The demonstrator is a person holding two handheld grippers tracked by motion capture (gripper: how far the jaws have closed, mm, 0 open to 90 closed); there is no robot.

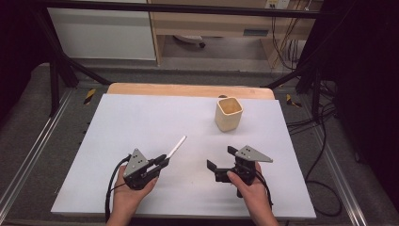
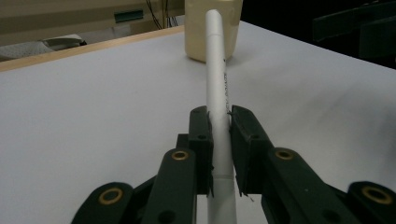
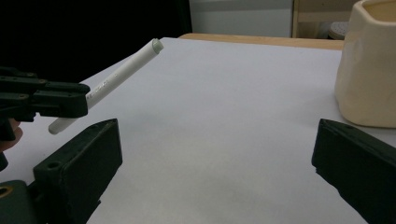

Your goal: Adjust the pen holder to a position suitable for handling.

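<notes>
White pen [image 2: 217, 84] sits clamped in my left gripper [image 2: 218, 122], jaws closed tight on its lower shaft, tip angled up and forward off the tabletop [image 1: 141, 122]. My right gripper [image 1: 225, 158] is wide open, holding nothing, low over the tabletop beside it. Cream cup [image 1: 228, 113] stands upright farther out, toward the right, well apart from the pen. Step in hand, as I judge: carry after pick-up. Next move calls for lifting the pen over the cup's rim and tilting it tip-down before release.
</notes>
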